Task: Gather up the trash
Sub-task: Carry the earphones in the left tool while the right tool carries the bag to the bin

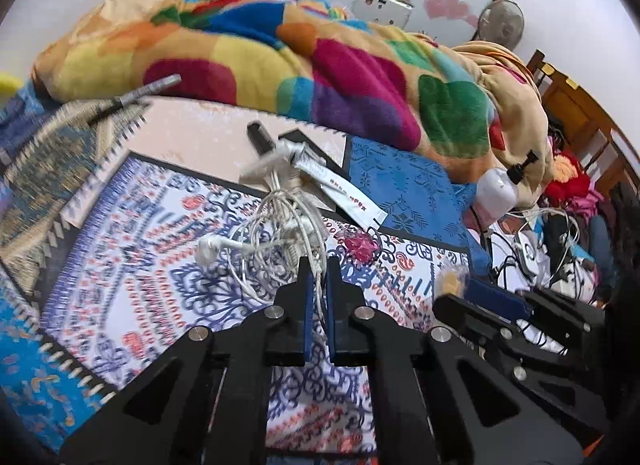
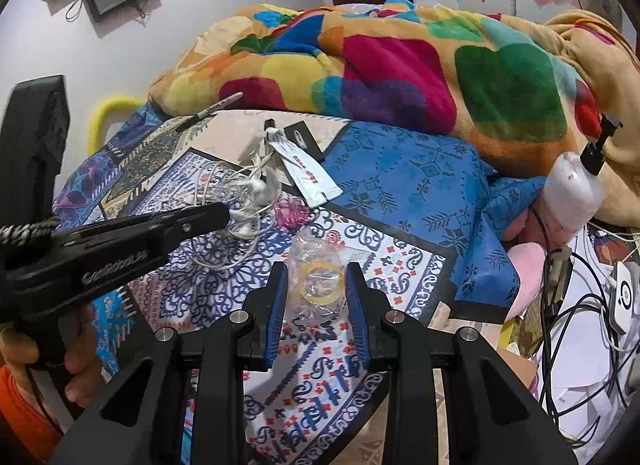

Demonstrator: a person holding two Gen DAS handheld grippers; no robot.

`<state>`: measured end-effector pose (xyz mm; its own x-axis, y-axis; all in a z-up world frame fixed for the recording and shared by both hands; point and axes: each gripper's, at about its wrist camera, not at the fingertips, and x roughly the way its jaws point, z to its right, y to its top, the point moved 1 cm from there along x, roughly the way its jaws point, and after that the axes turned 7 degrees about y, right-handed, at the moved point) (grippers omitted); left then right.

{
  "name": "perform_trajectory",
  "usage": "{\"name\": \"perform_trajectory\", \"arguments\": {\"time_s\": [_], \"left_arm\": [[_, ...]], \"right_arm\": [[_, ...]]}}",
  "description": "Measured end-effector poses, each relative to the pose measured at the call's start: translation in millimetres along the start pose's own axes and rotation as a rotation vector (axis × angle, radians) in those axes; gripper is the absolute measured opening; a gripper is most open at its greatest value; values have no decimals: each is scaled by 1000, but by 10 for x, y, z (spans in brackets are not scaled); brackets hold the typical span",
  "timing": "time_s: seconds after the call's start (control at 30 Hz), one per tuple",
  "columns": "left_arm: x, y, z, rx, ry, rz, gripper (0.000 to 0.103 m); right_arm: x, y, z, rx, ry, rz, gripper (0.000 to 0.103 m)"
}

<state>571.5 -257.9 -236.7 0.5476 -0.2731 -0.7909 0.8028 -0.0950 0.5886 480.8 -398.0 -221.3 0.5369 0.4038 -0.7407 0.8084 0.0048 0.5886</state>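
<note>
In the left wrist view my left gripper is shut on a tangle of white earphone cable lying on the patterned bedspread; one strand runs between the blue pads. My right gripper is shut on a clear plastic wrapper with a yellow ring inside, just above the bedspread. From the left wrist view that wrapper shows at the right gripper's tips. A white sachet and a crumpled pink wrapper lie beyond the earphones. The left gripper reaches in from the left.
A colourful blanket is heaped at the back of the bed. A pen lies near it. A white pump bottle leans at the right edge, above tangled cables and chargers. A person's hand holds the left gripper's handle.
</note>
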Motion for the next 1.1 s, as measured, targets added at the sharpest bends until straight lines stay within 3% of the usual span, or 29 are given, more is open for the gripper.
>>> {"name": "perform_trajectory", "arguments": {"time_s": [0.27,0.5,0.83,1.1], "left_arm": [[-500,-87,-12,49,-1,46,4],[-913,-223,-100,79,41,83,4],[-1514,-482,-447,19,84,117,4],[-2085,-724,-818,-25,154,171,4]], "right_arm": [[-171,44,-194,-23,6,29,27],[-334,81,-387,-41,12,51,27],[-637,121,-801,-94,25,84,27],[-816,87,-1363,-165,60,108,27]]}}
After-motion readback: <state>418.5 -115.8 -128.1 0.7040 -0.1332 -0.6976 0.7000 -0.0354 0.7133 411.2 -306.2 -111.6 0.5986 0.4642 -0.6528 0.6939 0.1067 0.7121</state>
